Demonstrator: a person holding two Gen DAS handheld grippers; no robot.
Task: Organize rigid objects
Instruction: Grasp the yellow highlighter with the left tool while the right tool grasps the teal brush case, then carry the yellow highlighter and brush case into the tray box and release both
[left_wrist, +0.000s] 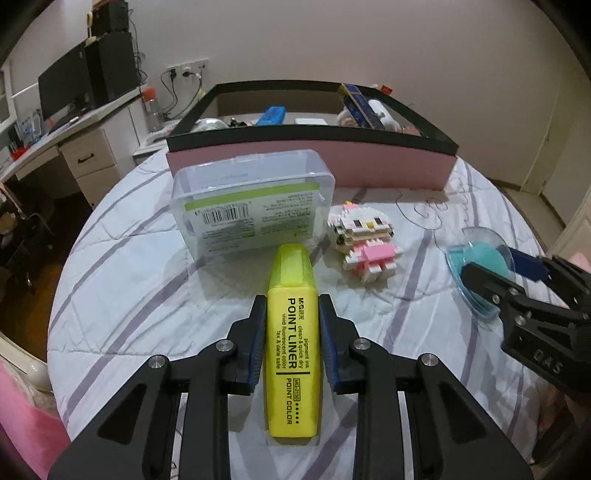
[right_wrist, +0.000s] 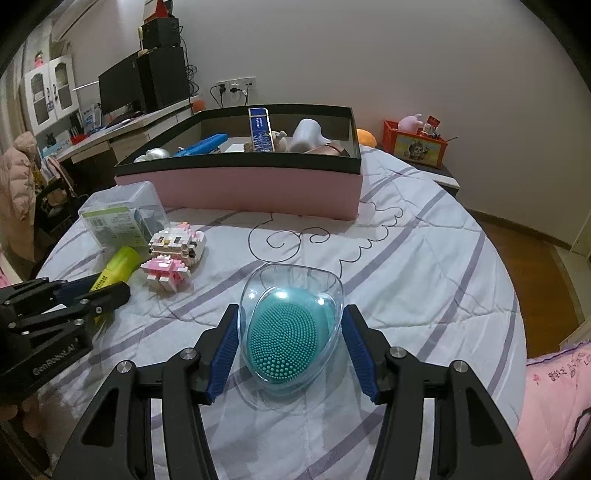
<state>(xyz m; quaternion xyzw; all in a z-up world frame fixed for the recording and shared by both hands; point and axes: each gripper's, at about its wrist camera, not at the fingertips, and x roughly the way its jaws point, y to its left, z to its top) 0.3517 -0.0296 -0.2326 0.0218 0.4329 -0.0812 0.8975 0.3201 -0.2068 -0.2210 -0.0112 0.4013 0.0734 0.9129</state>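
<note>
Left wrist: one highlighter (left_wrist: 291, 354), two tools.

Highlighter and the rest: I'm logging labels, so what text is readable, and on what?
"POINT LINER", "POINT COLOR", "MG-2150": yellow highlighter.
"DAS": right gripper body.
"GenRobot.AI": left gripper body.
Clear plastic case label and barcode: too small.
Blue box in the pink bin: blurred.
</note>
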